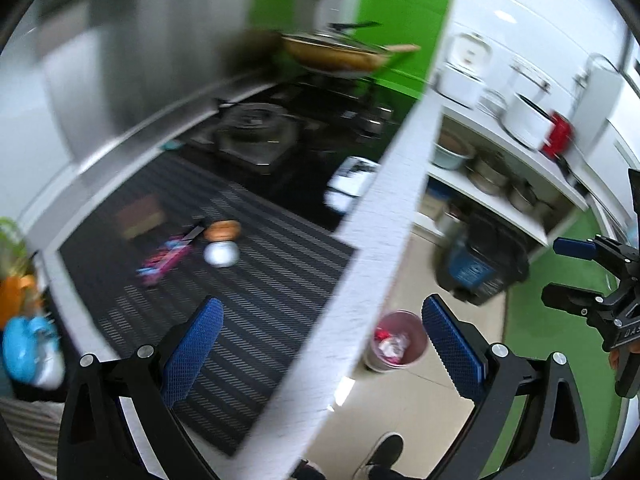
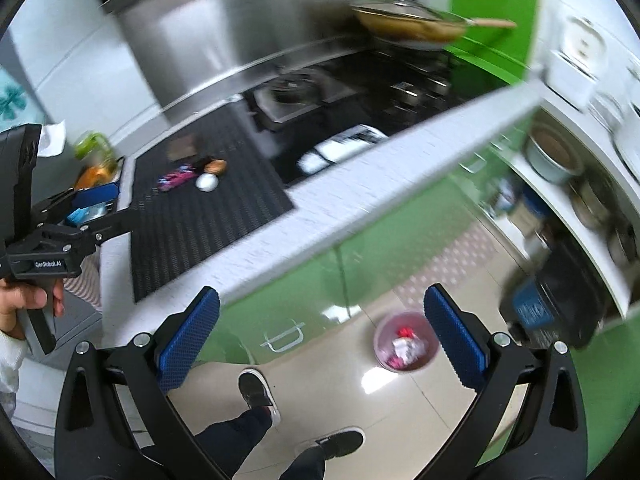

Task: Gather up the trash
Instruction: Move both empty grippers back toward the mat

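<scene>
Both views are smeared by motion, so small things read mostly as colour patches. The left gripper (image 1: 322, 354) has its blue-padded fingers (image 1: 192, 354) spread wide with nothing between them; it hangs over the pale front edge of the tabletop (image 1: 360, 264), half over the dark ribbed mat (image 1: 248, 280) and half over the floor. The right gripper (image 2: 322, 344) is likewise wide apart and empty, above the floor in front of the green cabinet door (image 2: 304, 272).

On the mat lie the loose bits of trash: a pink and blue wrapper (image 1: 162, 262), a white rounded lump (image 1: 221, 254) touching an orange-brown one (image 1: 222, 231), and a brownish flat piece (image 1: 138, 216) (too blurred to name). The same cluster shows in the right view, with the wrapper (image 2: 176, 178) just beside the white lump (image 2: 207, 181).

The small pink bin (image 1: 394, 340) stands on the tiled floor below the tabletop edge, already holding red and white scraps; in the right view the bin (image 2: 404, 342) sits just beside the right-hand finger.

A stove (image 2: 304, 88) lies beyond the mat, with a lidded pan (image 2: 412, 24) at the far end. Shelves (image 1: 500, 184) of pots at the right are cut off by the lens rim. The person's shoes (image 2: 258, 390) show at the bottom, partly hidden by the gripper frame.
</scene>
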Available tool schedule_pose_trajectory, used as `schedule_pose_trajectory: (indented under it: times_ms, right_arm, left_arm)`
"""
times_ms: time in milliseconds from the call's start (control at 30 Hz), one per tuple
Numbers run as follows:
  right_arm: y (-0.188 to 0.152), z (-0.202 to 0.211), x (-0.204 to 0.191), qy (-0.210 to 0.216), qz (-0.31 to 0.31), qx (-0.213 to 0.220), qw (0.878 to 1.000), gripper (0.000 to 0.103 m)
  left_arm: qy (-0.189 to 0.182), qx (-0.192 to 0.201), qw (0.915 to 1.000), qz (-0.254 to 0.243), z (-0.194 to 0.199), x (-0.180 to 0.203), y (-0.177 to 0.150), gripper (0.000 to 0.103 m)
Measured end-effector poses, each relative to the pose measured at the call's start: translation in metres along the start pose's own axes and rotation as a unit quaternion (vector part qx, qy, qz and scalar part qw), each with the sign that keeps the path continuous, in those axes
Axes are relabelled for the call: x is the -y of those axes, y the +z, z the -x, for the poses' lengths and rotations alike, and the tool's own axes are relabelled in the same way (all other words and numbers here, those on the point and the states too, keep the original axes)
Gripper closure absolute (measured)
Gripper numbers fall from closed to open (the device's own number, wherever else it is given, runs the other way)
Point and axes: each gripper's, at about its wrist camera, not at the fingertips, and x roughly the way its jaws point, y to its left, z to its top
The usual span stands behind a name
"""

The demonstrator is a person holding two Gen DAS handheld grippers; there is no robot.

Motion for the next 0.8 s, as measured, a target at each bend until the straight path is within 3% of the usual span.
schedule_pose_trajectory:
  times_ms: [267, 500, 800]
  right_arm:
    - [0.044, -0.046, -0.076, 0.026, 0.036, -0.009, 0.999, 0.003]
    - [0.070, -0.103, -0.127, 0.030, 0.043, -0.024, 0.998, 0.003]
    - [0.100, -0.186, -0.158, 0.040, 0.051, -0.063, 0.996, 0.003]
  left_arm:
    - [0.028, 0.001, 0.9991, 0.033, 0.006, -0.087, 0.003, 0.007]
    - [0.029, -0.018, 0.9991, 0.025, -0.018, -0.134, 0.010, 0.007]
    - [0.036, -0.028, 0.9967, 0.067, -0.048, -0.176, 0.021, 0.007]
